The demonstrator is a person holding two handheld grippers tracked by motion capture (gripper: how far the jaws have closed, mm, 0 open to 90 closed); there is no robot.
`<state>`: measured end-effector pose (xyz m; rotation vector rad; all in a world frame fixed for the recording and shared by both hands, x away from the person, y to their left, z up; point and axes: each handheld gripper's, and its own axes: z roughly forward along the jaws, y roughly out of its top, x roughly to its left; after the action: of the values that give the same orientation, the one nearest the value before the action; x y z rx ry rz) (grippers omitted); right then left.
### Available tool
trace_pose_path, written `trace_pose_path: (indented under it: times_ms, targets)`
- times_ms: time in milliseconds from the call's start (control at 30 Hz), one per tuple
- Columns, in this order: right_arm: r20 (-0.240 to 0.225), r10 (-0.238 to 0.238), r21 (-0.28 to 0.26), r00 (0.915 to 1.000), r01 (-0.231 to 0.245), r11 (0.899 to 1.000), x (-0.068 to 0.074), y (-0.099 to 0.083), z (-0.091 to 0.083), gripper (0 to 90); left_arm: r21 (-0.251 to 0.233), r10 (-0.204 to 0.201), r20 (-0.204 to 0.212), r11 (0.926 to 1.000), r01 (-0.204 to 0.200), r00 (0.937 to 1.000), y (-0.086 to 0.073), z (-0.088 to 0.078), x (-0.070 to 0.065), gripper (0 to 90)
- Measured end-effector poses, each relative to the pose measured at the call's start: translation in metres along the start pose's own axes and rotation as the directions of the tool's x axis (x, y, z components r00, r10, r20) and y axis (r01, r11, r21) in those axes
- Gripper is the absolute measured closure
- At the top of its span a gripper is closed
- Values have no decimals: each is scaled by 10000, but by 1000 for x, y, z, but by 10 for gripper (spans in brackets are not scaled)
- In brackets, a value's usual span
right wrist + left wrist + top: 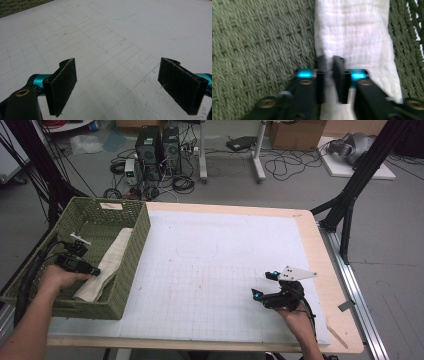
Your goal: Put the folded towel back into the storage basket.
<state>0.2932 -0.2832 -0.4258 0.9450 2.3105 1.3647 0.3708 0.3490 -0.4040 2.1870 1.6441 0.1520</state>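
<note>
My left gripper (pixel 329 72) is pinching a fold of the white towel (pixel 354 37) between nearly closed jaws, cloth lying beyond them.

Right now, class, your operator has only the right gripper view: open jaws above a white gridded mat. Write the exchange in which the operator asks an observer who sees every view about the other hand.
Operator: Where is the left tool?
Observer: The left tool is down inside the green woven basket at the table's left edge.
Operator: What is in there?
Observer: A white folded cloth lies on the basket floor.
Operator: Is it gripped?
Observer: The jaws stand almost together with cloth between them, so it looks pinched.
</note>
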Motion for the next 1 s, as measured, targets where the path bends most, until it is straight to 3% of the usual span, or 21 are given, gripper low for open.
trace_pose_path:
  times_ms: [133, 200, 267, 367, 467, 533, 600, 700, 833, 1000]
  targets:
    - [-22, 5, -38, 10000, -6, 10000, 0, 0, -1, 148, 91, -471, -533, 9988, 477, 9975, -1, -4, 2, 868]
    - [-14, 6, -38, 10000, -6, 10000, 0, 0, -1, 149, 66, -673, -1166, 9976, 686, 9909, -2, -7, 4, 870]
    - [-20, -27, -36, 10000, 27, 10000, 0, 0, -1, 150, -48, -1013, -1337, 9948, 1016, 9858, -4, -9, 7, 870]
    - [-15, 51, -62, 10000, -51, 10000, -1, 0, -2, 150, 121, -1077, -1189, 9939, 1099, 9871, -5, -8, 6, 870]
    - [6, -44, -91, 10000, 44, 9999, -1, 0, -2, 151, 102, -884, -897, 9959, 897, 9920, -5, -7, 5, 861]
    - [11, -59, -111, 10000, 59, 9999, -1, 0, -2, 151, 63, -654, -415, 9978, 657, 9970, -5, -8, 3, 850]
    - [5, -25, -94, 10000, 25, 10000, -1, 0, -2, 151, 448, -375, -120, 9983, 380, 9992, -5, -8, 0, 846]
    - [5, -31, -61, 10000, 31, 10000, 0, 1, -1, 151, 868, -128, -194, 9961, 144, 9997, -6, -9, -1, 839]
    - [8, -3, -77, 10000, 3, 10000, 1, 1, -2, 151, 522, -128, -184, 9985, 137, 9997, -5, -11, -1, 674]
    - [6, -73, -67, 10000, 73, 10000, 1, 1, -1, 151, -325, -130, -342, 9994, 119, 9993, -3, -16, -2, 581]
